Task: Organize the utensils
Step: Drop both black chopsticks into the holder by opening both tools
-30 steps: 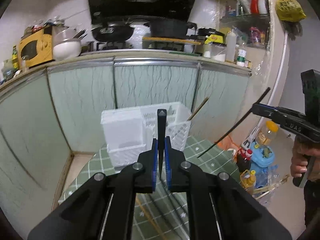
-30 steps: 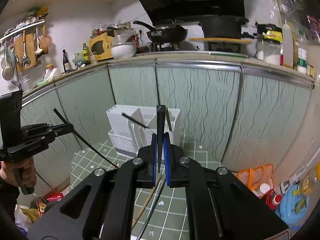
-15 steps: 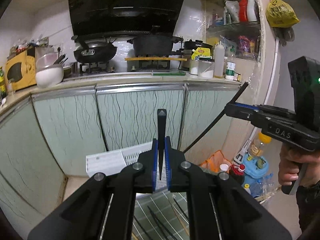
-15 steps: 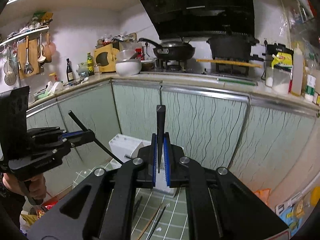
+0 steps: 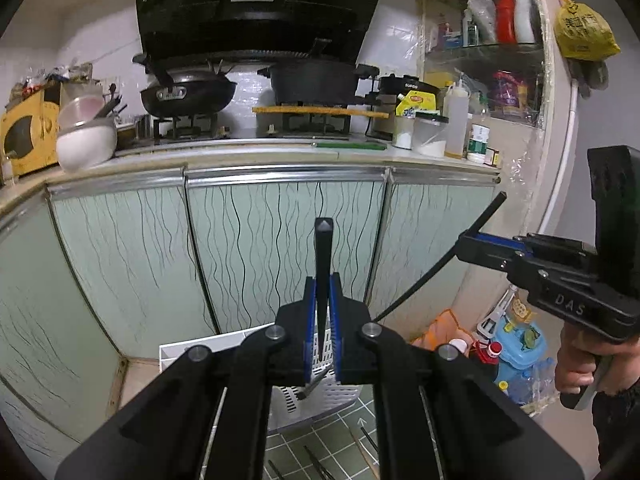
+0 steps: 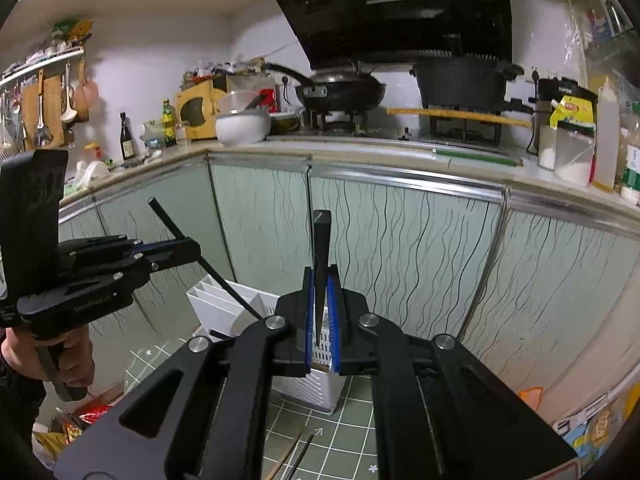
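Note:
My left gripper is shut on a black chopstick that stands up between its blue pads. My right gripper is shut on another black chopstick the same way. Both are held above a white utensil caddy, which is partly hidden behind the fingers in the left wrist view. The right gripper shows in the left wrist view with its chopstick slanting down. The left gripper shows in the right wrist view. More chopsticks lie on the green checked cloth.
Green cabinet doors stand close behind the caddy under a counter with a wok, a pot, a bowl and jars. Bottles and bags crowd the floor at the right.
Both grippers have risen and tilted up with their chopsticks. The caddy and cloth have slid toward the bottom of both views, and the counter and stove now fill the upper half.

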{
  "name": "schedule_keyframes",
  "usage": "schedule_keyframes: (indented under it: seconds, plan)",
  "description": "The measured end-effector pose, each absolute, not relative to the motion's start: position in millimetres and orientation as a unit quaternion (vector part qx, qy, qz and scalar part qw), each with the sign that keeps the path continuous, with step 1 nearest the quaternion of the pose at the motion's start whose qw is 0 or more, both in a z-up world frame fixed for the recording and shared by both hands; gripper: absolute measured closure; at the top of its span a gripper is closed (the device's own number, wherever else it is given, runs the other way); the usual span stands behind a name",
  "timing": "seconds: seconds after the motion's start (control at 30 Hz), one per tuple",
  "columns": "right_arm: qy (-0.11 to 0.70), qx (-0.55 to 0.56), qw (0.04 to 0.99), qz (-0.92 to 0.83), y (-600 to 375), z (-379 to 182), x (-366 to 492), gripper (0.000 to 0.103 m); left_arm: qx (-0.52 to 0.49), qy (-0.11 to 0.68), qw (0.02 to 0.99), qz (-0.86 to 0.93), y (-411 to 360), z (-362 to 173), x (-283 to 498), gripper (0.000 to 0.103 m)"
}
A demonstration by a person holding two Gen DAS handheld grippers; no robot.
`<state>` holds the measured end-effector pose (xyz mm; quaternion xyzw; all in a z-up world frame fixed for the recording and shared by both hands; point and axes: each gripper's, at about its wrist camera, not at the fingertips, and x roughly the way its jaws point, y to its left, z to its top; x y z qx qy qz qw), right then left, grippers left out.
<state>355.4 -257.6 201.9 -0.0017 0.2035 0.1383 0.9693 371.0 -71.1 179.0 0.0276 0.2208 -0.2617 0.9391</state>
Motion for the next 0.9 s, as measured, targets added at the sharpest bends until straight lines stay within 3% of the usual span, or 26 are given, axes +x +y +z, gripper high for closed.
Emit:
schedule_keyframes:
  seconds: [0.47, 0.5, 0.53, 0.57, 0.6, 0.63, 0.7, 0.73, 0.9]
  plan:
    - [0.235, 0.01, 0.961, 0.147, -262, 162, 380, 0.097, 0.03, 0.246, 0.929, -0.276, -73, 130, 395, 0.093]
    - [0.237, 0.013, 0.96, 0.147, -263, 161, 380, 0.096, 0.031, 0.243, 0.93, -0.274, -72, 130, 393, 0.075]
    - [0.239, 0.016, 0.959, 0.148, -265, 160, 379, 0.088, 0.032, 0.24, 0.932, -0.268, -72, 131, 392, 0.037]
    - [0.237, 0.025, 0.96, 0.149, -269, 161, 378, 0.078, 0.034, 0.23, 0.939, -0.254, -70, 133, 388, 0.02]
    - [0.234, 0.028, 0.961, 0.143, -271, 161, 377, 0.051, 0.034, 0.214, 0.946, -0.24, -66, 135, 383, 0.01]
    - [0.231, 0.031, 0.963, 0.136, -273, 162, 375, 0.04, 0.031, 0.205, 0.949, -0.239, -63, 137, 379, 0.01]
    - [0.231, 0.034, 0.963, 0.135, -277, 162, 371, 0.034, 0.03, 0.206, 0.949, -0.238, -60, 140, 377, 0.009]
    - [0.23, 0.034, 0.963, 0.133, -279, 163, 369, 0.022, 0.031, 0.206, 0.951, -0.23, -59, 141, 376, 0.007]
    - [0.224, 0.03, 0.966, 0.126, -282, 163, 352, 0.016, 0.038, 0.205, 0.959, -0.194, -50, 143, 366, 0.004]
